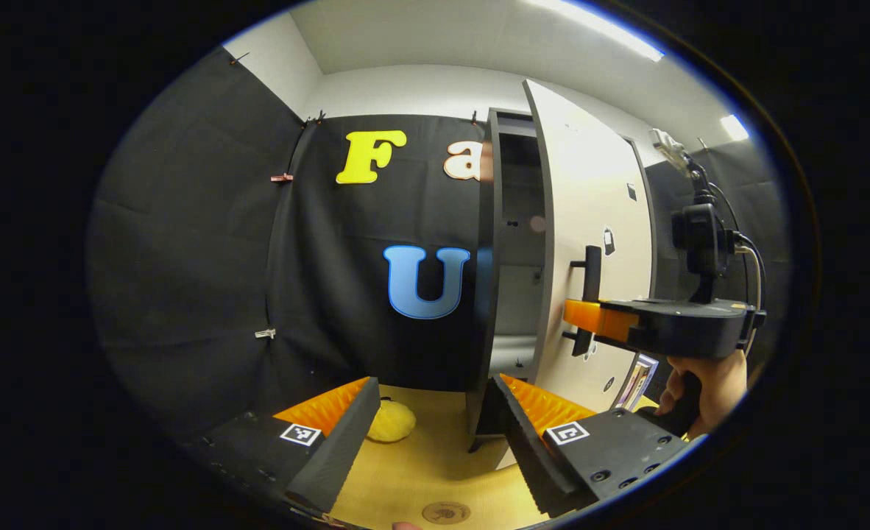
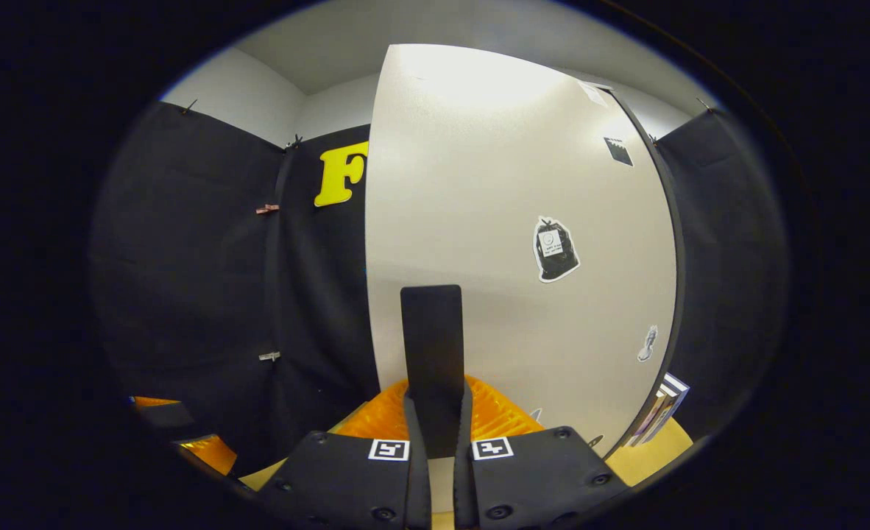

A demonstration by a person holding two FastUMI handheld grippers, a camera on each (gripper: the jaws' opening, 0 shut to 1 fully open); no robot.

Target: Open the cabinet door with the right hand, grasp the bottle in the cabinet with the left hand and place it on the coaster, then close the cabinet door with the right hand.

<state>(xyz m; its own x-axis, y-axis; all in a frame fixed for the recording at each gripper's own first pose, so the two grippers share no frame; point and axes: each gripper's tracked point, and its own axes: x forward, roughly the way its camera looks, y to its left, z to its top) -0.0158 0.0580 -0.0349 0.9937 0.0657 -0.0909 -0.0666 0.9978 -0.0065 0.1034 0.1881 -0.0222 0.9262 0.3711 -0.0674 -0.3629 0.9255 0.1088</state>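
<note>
Cabinet door [image 2: 494, 206] stands ajar, its handle [image 2: 432, 353] pinched by the right hand-held gripper [image 2: 439, 412] to swing it wider. The left hand-held gripper [image 1: 435, 419] waits spread wide above the tabletop [image 1: 420, 471], ready for the bottle.

Right gripper [image 2: 435, 434] clamped; left gripper [image 1: 435, 434] agape.

left gripper [image 1: 435, 430] body: two black blocks are showing ridged inner faces, round screw heads along the near edge, and a square black-and-white marker on each.
right gripper [image 2: 439, 419] body: two black blocks are carrying one square marker each, with dark screws near the corners.
right gripper seen from the left gripper view: a flat black housing is carrying a black camera on a short post, with cables looping behind.
hand [image 1: 707, 386]: no sleeve is showing.
</note>
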